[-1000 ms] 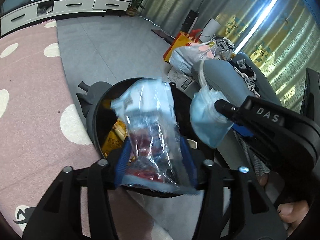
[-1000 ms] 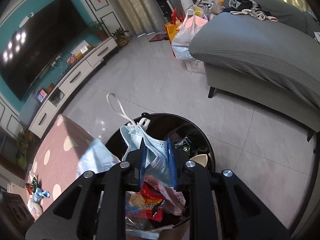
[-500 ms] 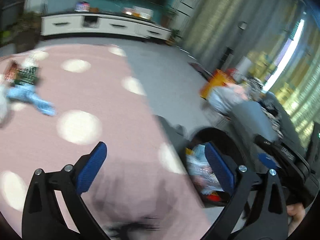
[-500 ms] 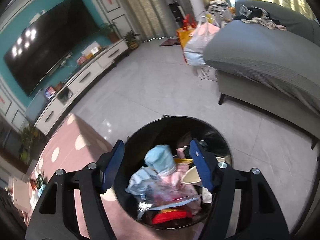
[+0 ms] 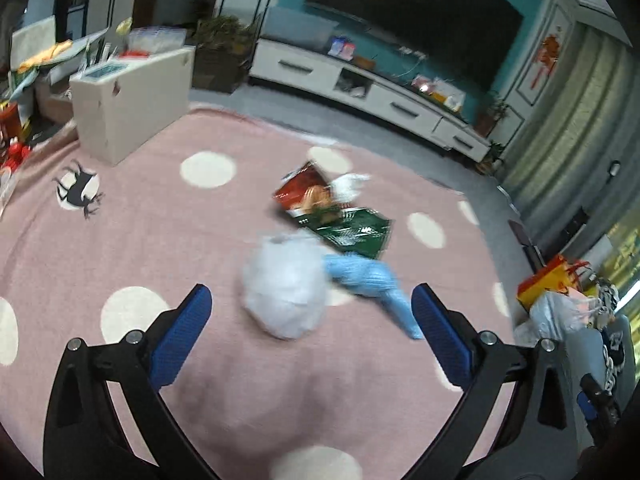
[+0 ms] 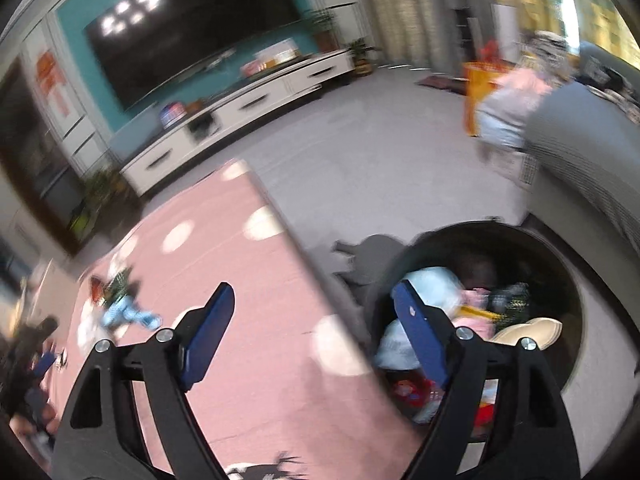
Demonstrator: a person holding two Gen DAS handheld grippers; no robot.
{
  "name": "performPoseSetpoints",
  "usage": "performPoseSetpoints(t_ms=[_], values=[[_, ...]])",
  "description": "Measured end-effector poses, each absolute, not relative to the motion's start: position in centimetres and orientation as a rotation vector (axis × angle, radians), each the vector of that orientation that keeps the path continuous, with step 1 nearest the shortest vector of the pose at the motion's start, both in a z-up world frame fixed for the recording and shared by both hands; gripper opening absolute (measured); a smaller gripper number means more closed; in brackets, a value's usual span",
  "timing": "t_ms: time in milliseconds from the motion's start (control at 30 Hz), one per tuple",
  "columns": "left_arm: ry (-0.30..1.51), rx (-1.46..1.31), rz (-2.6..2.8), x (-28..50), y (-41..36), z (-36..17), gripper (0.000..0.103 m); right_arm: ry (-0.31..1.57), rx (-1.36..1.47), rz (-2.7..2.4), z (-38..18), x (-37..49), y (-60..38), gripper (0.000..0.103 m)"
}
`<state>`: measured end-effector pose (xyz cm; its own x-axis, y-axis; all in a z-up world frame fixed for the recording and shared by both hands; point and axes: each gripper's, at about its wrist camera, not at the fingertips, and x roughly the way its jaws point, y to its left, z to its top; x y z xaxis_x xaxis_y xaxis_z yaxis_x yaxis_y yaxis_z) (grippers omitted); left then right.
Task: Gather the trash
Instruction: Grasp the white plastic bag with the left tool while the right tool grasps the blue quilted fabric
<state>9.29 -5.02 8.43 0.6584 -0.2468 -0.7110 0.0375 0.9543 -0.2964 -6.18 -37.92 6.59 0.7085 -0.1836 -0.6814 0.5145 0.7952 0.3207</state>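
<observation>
Swinging away from the bin, the left gripper is now facing a litter pile on the pink rug, its jaws spread wide with nothing between them. A second ago it was clamped on a clear wrapper over the bin; that wrapper is gone from its grasp. The right gripper is also empty, its jaws having just been opening; the blue mask it held is no longer between them, and pale blue and pink rubbish is lying heaped in the bin. Both loads appear to be dropped, so the next round is beginning. Waiting on the rug are a white bag, a blue mask just beside it, and red and green snack packets behind. The white bag, nearest the left gripper, looks like the likely next pick.
</observation>
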Motion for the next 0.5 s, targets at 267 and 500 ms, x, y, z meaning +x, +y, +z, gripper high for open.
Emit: performPoseSetpoints(t_ms=[267,500], values=[[0.884,-0.313,-0.198,12.9,-3.2,4.3,0.098,0.804,0.266,-0.189,6.4,6.6,-27.4,0.083],[0.945,-0.362,-0.203,13.5,-2.5,2.1,0.083,0.874,0.221,-0.027,3.8,15.5,-20.3,0.083]])
